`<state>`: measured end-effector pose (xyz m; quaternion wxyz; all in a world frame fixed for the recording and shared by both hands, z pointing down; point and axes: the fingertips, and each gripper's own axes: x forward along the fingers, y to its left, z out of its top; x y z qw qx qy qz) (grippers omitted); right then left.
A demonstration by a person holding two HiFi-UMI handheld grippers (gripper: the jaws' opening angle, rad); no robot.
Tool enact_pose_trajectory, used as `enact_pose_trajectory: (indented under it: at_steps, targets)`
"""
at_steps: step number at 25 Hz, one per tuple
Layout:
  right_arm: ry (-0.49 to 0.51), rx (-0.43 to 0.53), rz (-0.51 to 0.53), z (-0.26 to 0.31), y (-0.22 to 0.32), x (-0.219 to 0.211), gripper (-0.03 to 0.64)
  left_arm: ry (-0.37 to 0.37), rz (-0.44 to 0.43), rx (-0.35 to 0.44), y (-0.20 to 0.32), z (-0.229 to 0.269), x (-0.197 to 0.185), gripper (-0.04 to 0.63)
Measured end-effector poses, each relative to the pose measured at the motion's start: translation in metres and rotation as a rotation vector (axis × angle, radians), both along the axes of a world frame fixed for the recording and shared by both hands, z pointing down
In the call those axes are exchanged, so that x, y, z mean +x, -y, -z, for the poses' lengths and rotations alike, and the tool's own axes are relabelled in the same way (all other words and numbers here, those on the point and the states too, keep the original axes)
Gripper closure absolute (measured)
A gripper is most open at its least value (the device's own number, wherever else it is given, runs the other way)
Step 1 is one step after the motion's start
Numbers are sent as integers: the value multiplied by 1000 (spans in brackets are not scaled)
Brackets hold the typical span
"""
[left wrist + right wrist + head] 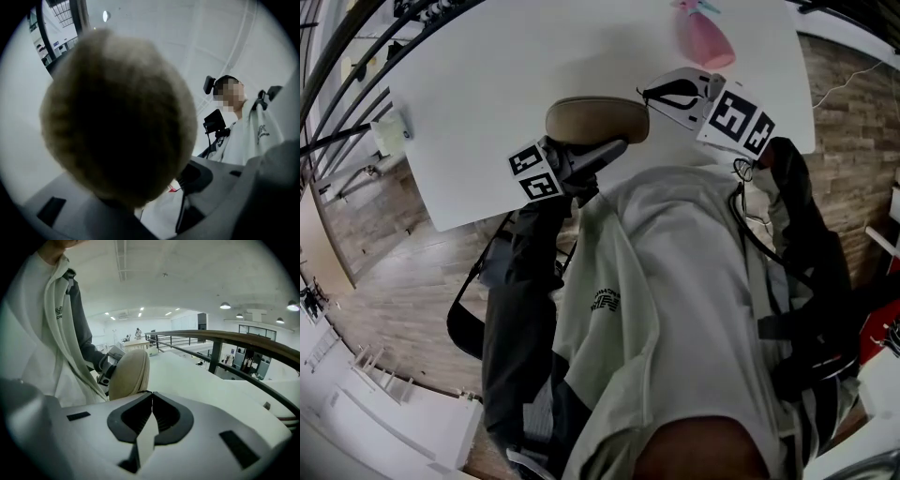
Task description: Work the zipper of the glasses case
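A beige oval glasses case [596, 119] is held just above the near edge of the white table [487, 75]. My left gripper [592, 152] clamps it from below, jaws wide around its body. In the left gripper view the case [117, 117] fills most of the picture between the left gripper [136, 197] jaws. My right gripper [644, 92] meets the case's right end. In the right gripper view its tips [151, 393] are pressed together at the edge of the case [129, 373], with a thin dark zipper pull pinched there.
A pink bottle [705, 39] lies at the table's far side. Dark railings [347, 84] run along the left, with wooden floor below. The person's white hooded top [675, 281] fills the near space. A rail [220, 339] crosses behind the table.
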<state>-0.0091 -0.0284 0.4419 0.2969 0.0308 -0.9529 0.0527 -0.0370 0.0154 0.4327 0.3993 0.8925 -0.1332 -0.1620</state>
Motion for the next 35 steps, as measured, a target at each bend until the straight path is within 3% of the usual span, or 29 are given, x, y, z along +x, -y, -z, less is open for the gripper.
enact_pose_trajectory:
  at_steps: [5, 9, 14, 17, 20, 22, 25, 28, 31, 33, 35]
  targets:
    - [21, 5, -60, 0, -7, 6, 620, -44, -24, -61, -9, -9, 1, 322]
    - [37, -26, -60, 0, -9, 3, 620, 37, -148, -24, -23, -10, 18, 322]
    - [25, 76, 63, 15, -7, -34, 620, 223, -476, 66, -56, -32, 64, 322]
    - [-30, 125, 138, 11, 1, -47, 620, 176, -527, 24, -54, -33, 76, 321]
    - [-116, 155, 265, -1, -5, -48, 620, 262, -632, 29, -63, -49, 79, 321]
    - [-169, 142, 322, -11, -11, -50, 620, 261, -682, 16, -71, -57, 78, 321]
    - [-125, 47, 287, -34, -6, -56, 620, 167, -680, -53, -68, -63, 71, 319]
    - [-56, -154, 81, -75, 18, -37, 620, 77, -615, -220, -57, -86, 56, 318]
    - [-14, -367, -141, -110, 30, -5, 620, -29, -466, -385, -47, -101, 28, 304]
    - [-13, -442, -233, -127, 30, 7, 618, -88, -329, -417, -33, -100, 6, 304]
    - [-52, -458, -271, -142, 30, 12, 618, -89, -212, -431, -20, -103, -11, 303]
